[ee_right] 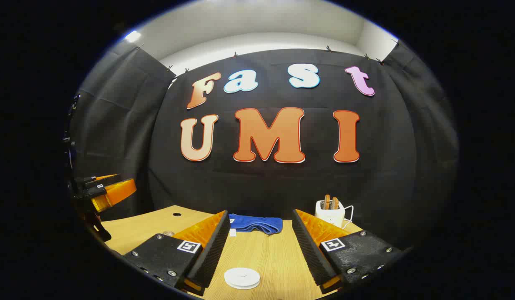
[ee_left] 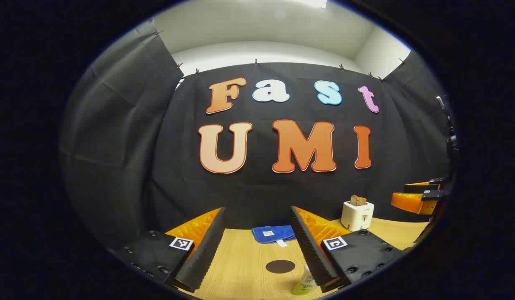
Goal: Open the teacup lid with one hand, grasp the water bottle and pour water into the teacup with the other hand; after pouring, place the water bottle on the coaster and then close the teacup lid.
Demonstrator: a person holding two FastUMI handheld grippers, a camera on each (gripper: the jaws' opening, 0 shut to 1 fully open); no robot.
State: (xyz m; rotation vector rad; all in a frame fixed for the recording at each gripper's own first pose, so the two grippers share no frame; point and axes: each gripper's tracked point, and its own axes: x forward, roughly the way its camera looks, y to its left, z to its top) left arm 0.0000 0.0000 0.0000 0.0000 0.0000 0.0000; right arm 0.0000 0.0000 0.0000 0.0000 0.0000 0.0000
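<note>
Teacup lid point(ee_right: 242, 278) lies white on my wooden table point(ee_right: 265, 254) between the spread fingers of my right gripper point(ee_right: 259, 254); my left gripper point(ee_left: 257, 246), likewise released, frames the dark coaster point(ee_left: 280, 266), water bottle point(ee_left: 304, 284) just right.

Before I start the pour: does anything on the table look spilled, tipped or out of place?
Nothing stands out. The bottle stands upright beside the dark coaster, the white lid sits flat, and the wooden table looks dry.

Water bottle point(ee_left: 304, 283) partly behind a finger, bottom cut off.
</note>
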